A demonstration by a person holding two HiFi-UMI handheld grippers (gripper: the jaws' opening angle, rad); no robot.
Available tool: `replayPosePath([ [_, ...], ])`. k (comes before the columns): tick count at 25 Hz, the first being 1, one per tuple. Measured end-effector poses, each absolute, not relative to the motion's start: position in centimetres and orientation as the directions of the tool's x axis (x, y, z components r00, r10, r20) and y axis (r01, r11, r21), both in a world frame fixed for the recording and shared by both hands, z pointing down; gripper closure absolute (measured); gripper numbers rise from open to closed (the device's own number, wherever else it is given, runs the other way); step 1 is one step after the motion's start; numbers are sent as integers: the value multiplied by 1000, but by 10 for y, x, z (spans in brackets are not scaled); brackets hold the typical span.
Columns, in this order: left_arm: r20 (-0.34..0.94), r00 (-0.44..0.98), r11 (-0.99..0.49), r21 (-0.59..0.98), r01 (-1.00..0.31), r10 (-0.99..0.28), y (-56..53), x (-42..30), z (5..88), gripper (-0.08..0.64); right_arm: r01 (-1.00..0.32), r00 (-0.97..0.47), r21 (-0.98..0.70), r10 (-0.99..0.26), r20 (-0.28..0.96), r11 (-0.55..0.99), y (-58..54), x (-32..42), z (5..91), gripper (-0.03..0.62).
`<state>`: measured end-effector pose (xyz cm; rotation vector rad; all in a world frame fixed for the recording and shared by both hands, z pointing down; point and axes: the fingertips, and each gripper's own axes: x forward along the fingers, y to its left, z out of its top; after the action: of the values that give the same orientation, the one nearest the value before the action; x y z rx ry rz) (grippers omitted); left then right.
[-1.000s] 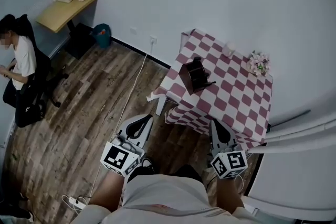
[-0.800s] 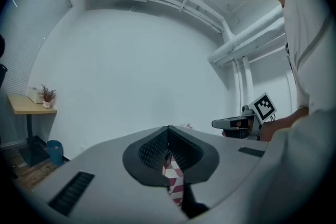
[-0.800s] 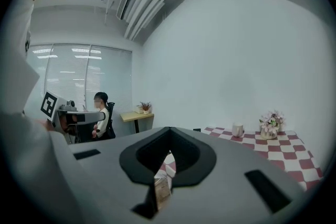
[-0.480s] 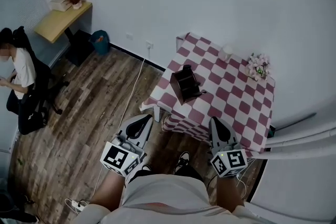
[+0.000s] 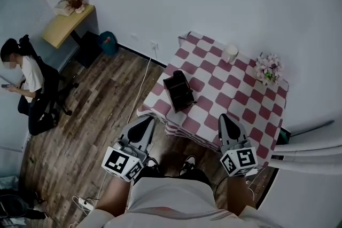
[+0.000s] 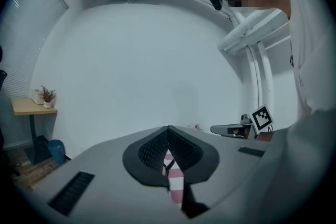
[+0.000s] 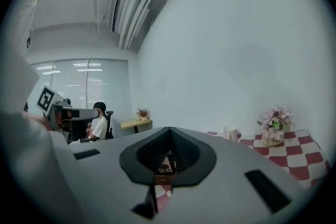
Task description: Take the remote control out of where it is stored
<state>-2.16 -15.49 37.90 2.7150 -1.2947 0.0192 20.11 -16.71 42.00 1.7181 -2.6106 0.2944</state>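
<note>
A dark open-topped storage box stands near the front left corner of the table with the red-and-white checked cloth. I cannot make out the remote control among its dark contents. My left gripper hovers over the floor just short of the table's front edge, jaws together, nothing in them. My right gripper is over the table's front edge, right of the box, also shut and empty. In the right gripper view the box shows just past the closed jaws. The left gripper frames only checked cloth.
A white cup and a pot of pink flowers stand at the table's far side by the wall. A person sits on a chair at far left, near a wooden shelf. A cable and power strip lie on the floor.
Both grippers and I have moved forward toward the table. The box now lies closer, between the two gripper tips. Both pairs of jaws stayed together.
</note>
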Motion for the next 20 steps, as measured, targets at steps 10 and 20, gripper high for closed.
replayPosePath([
  [10,84,660,-652,109,-750,-746,-173,-45,383,552,-893,-441,-172,-887,138,417,-180,147,447,459],
  [20,127,629,-611,157,-776,-767,-172,-77,401,552,-902,-425,-181,-880,211,393,-224,117,522,328],
])
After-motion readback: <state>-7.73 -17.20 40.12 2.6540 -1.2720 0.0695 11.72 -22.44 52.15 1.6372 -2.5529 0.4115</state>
